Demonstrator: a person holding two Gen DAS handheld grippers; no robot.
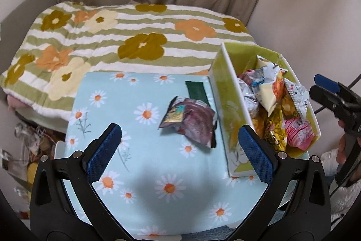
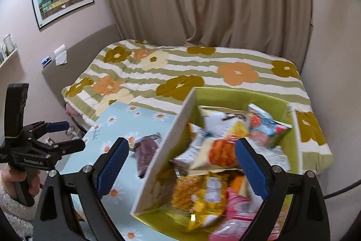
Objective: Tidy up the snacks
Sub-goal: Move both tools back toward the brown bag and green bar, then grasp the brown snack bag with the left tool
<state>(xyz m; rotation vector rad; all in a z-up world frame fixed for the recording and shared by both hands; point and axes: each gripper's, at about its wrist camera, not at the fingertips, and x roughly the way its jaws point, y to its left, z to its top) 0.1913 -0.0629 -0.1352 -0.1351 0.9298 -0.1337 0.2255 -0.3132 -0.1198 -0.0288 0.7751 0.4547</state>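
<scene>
Two packets remain loose on the daisy tablecloth (image 1: 135, 150): a crinkly purple snack bag (image 1: 191, 122), judged light, soft and slippery and best pinched at a flat sealed edge, and a dark green flat packet (image 1: 196, 92) partly under it. The purple bag lies ahead of the left gripper (image 1: 180, 150), whose fingers stand spread and empty. Just right, the green box (image 1: 223, 92) holds heaped snacks, and the right gripper (image 2: 180, 169) hangs spread astride its left wall.
</scene>
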